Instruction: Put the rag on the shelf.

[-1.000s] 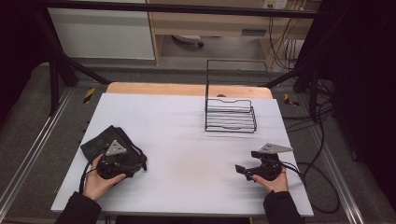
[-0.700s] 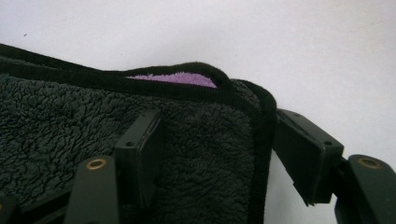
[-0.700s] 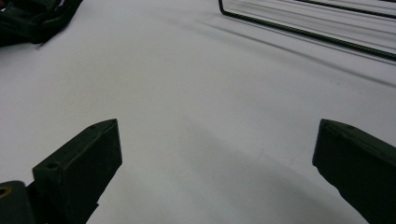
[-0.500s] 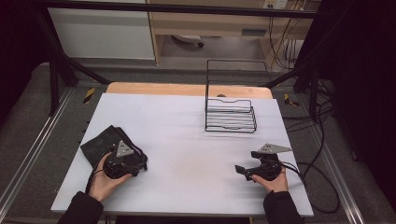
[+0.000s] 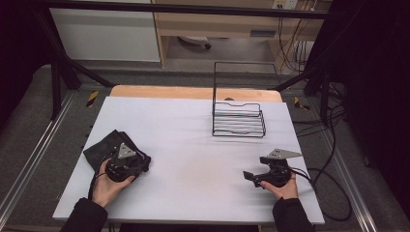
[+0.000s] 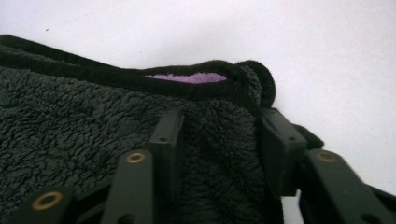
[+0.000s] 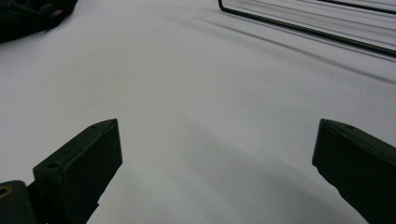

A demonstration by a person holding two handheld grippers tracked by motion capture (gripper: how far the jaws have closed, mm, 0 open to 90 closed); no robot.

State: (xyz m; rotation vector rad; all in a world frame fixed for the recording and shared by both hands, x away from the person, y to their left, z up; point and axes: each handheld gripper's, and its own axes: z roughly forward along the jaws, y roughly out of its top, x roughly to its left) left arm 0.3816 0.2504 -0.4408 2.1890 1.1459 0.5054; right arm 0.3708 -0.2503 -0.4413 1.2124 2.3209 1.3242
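Closing over the near corner of the dark fleece cloth (image 6: 93, 154), the left gripper (image 5: 126, 163) has just been drawing its jaws together, and the gripper's own view shows a thick fold of fabric bunched between them, with a sliver of lilac lining (image 6: 187, 77) peeking out at the hem. Compared with a second ago, the gripper has nosed in from the cloth's near edge and now sits right on that corner, at the left side of the white table (image 5: 193, 135). The jaws look to be pinching the cloth, though whether the hold is firm enough to lift I cannot say from here; the fleece is plump and may slip if only the pile is caught. That change suggests the grasp is being made and the cloth is about ready to be picked up or dragged. The right gripper (image 5: 251, 176) rests low on the table at the right, jaws spread wide with nothing between them, pointing across the bare surface toward the cloth, and it sits where it was a second ago. The wire rack (image 5: 239, 118) stands untouched toward the back, well apart from both grippers, possibly where the cloth is meant to go.
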